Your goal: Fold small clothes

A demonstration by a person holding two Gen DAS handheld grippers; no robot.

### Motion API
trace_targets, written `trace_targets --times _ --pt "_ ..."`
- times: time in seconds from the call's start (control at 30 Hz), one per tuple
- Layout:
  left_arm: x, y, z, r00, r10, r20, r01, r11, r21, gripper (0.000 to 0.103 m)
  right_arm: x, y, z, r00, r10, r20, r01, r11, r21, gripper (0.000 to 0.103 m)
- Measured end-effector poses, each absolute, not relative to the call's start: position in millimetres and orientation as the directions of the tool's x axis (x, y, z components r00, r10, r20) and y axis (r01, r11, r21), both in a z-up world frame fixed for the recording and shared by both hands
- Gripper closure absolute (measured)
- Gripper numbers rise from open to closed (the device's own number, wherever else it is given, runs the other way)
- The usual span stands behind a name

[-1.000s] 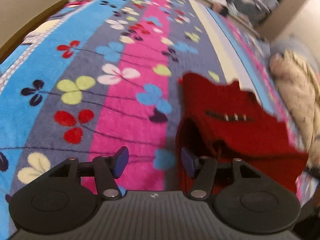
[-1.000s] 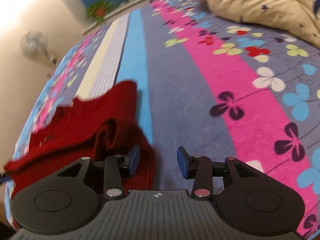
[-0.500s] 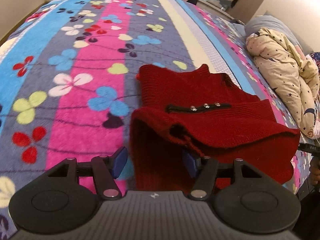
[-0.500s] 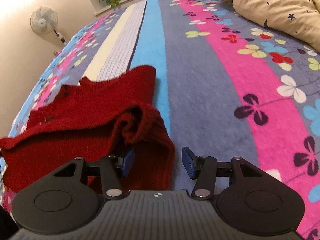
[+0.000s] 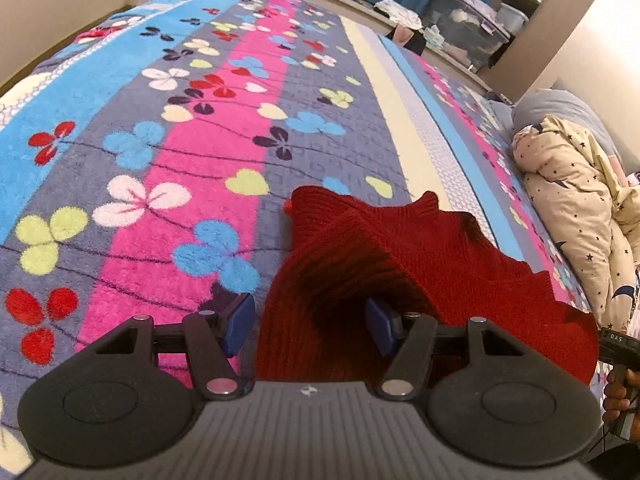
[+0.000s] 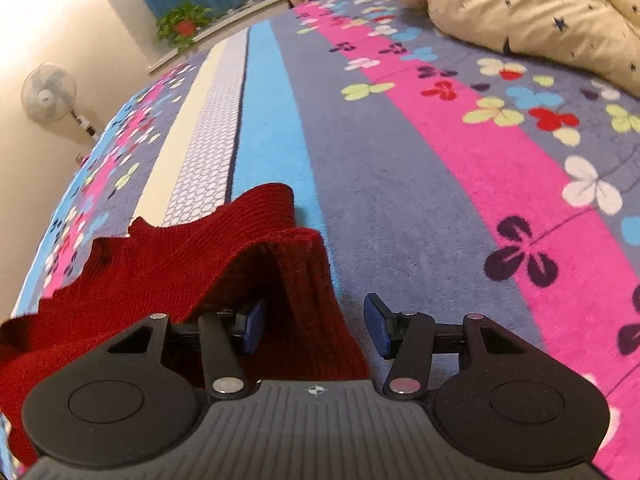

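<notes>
A small red knit garment [image 5: 404, 240] lies on the floral striped blanket [image 5: 192, 152], its near part raised into a loose fold. My left gripper [image 5: 310, 324] stands open at the garment's left edge. The fold runs between its jaws and drapes over the right pad [image 5: 378, 326], while the left pad [image 5: 238, 322] is clear of the cloth. In the right wrist view the same garment [image 6: 160, 264] hangs over the left pad [image 6: 252, 326] of my right gripper [image 6: 316, 324], which is open at the garment's right edge. Its right pad [image 6: 378, 330] is over bare blanket [image 6: 400, 168].
A cream star-print duvet [image 5: 576, 208] is bunched along the right side of the bed, also in the right wrist view [image 6: 520, 4]. A hand [image 5: 620, 388] holds the other gripper at the frame's right edge. A fan [image 6: 48, 92], a potted plant [image 6: 184, 26] and storage boxes [image 5: 468, 20] stand beyond the bed.
Both grippers have moved forward over the garment. Its near part has come up and over, hiding the dark button strip. The right jaws have widened a little.
</notes>
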State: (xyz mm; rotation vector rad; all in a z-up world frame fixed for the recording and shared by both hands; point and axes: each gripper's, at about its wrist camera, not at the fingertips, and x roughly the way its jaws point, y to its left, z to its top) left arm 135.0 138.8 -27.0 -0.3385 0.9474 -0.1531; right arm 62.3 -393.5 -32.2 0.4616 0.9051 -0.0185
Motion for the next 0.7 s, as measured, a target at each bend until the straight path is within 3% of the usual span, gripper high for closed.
trace_targets --times 0.33,0.53,0.7 --pt "147.9 134.0 -39.1 0.570 -0.250 -0.783 -0.028 0.946 -0.323 0.037 65.1 -399.6 -39.8 0.615 0.164 -0.771 0.280 0.869 0.408 0.049" --pt "158.6 153.4 -59.3 0.513 -0.243 -0.824 -0.171 0.911 -0.375 0.037 66.6 -399.5 -45.0 0.587 0.122 -0.800 0.313 0.878 0.363 0.049" --pt "158.8 156.1 -55.9 0.528 -0.271 -0.805 -0.154 0.902 -0.404 0.038 65.8 -402.6 -48.2 0.577 0.131 -0.806 0.317 0.874 0.369 0.049"
